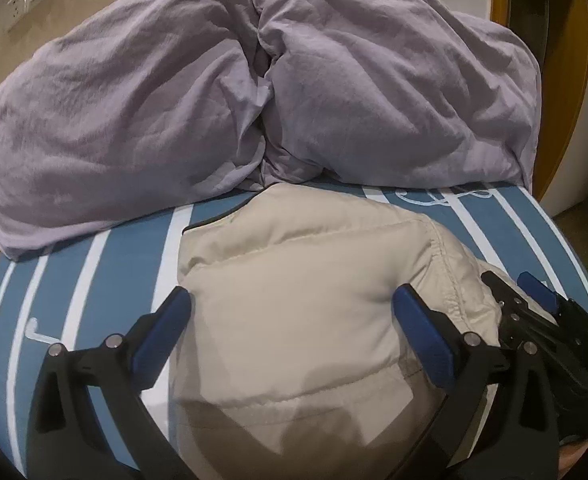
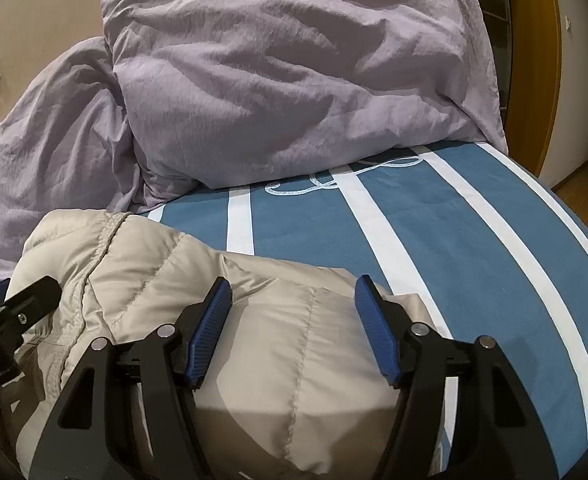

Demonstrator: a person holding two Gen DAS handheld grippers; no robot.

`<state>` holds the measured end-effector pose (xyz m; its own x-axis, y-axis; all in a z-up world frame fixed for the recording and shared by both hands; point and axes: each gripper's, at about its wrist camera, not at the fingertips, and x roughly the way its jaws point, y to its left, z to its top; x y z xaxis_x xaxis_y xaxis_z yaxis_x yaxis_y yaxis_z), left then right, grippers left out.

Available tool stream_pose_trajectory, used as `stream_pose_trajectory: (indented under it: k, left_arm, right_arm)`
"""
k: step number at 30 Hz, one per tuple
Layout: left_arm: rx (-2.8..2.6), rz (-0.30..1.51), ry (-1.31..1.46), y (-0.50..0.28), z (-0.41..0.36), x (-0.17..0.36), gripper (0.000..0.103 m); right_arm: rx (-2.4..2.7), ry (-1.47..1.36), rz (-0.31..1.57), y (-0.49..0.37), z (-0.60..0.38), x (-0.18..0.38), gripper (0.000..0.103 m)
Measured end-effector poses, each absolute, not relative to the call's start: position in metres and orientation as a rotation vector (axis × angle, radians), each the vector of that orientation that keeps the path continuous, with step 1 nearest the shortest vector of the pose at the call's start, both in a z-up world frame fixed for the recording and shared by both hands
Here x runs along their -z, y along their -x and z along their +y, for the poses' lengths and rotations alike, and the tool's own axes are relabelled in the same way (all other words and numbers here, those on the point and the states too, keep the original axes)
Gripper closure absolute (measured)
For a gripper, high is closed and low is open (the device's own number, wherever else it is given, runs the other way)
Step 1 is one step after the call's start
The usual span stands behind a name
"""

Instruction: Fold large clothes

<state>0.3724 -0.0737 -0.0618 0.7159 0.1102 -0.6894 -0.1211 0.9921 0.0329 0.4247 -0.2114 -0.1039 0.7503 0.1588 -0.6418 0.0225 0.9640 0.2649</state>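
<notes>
A beige quilted puffer jacket (image 1: 306,280) lies bunched in a compact heap on a blue bed cover with white stripes (image 1: 125,248). My left gripper (image 1: 294,304) is open, its blue-padded fingers straddling the jacket's near part without pinching it. The right gripper (image 1: 534,292) shows at that view's right edge. In the right wrist view the jacket (image 2: 165,272) fills the lower left, and my right gripper (image 2: 291,292) is open over its right end. The left gripper's black finger (image 2: 25,292) shows at the left edge.
A large crumpled lilac duvet (image 1: 253,92) is piled at the far side of the bed, also in the right wrist view (image 2: 277,80). The striped cover (image 2: 474,240) lies bare to the right of the jacket. A wall with switches and a wooden door frame stand behind.
</notes>
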Motion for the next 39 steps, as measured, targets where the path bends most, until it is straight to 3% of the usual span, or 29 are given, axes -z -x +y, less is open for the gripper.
stream_pose_trajectory:
  k: [39]
  left_arm:
    - [-0.114, 0.788, 0.066, -0.372, -0.067, 0.071, 0.002]
  right_arm:
    - [-0.083, -0.275, 0.754, -0.431, -0.215, 0.107, 0.03]
